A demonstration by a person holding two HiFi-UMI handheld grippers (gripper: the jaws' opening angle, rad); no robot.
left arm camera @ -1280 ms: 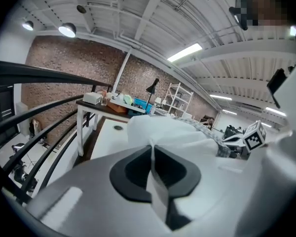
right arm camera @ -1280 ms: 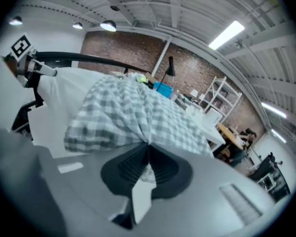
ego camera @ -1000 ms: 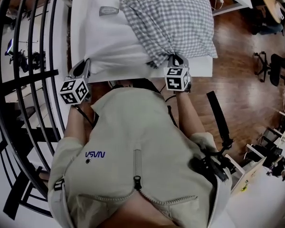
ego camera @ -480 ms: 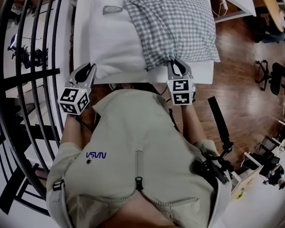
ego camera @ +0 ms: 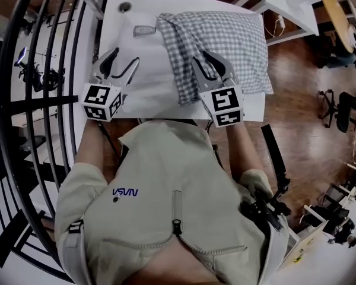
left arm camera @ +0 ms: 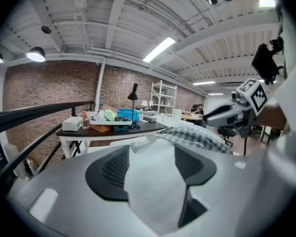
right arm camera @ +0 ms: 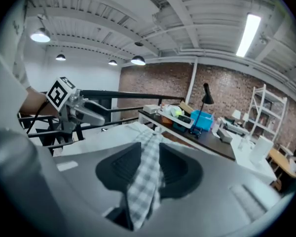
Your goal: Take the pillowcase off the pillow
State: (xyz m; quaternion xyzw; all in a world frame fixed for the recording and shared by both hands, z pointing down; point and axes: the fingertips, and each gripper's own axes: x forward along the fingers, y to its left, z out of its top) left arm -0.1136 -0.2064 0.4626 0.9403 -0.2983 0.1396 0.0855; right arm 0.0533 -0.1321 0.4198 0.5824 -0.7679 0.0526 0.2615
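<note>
Resting on the white desk: one white pillow, right half inside the grey-and-white checked cloth pillowcase. My left hand-held gripper: jaws just opened wide, white pillow between them, unpressed. My right hand-held gripper: jaws just opened partway, checked fold hanging loose between them.

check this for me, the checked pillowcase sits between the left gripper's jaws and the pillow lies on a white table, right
No: the checked pillowcase sits between the right gripper's jaws, which have just been opening; the right gripper view shows it. The left gripper, its jaws also just opening, has only the white pillow between them. The pillow does lie on a white table.
</note>
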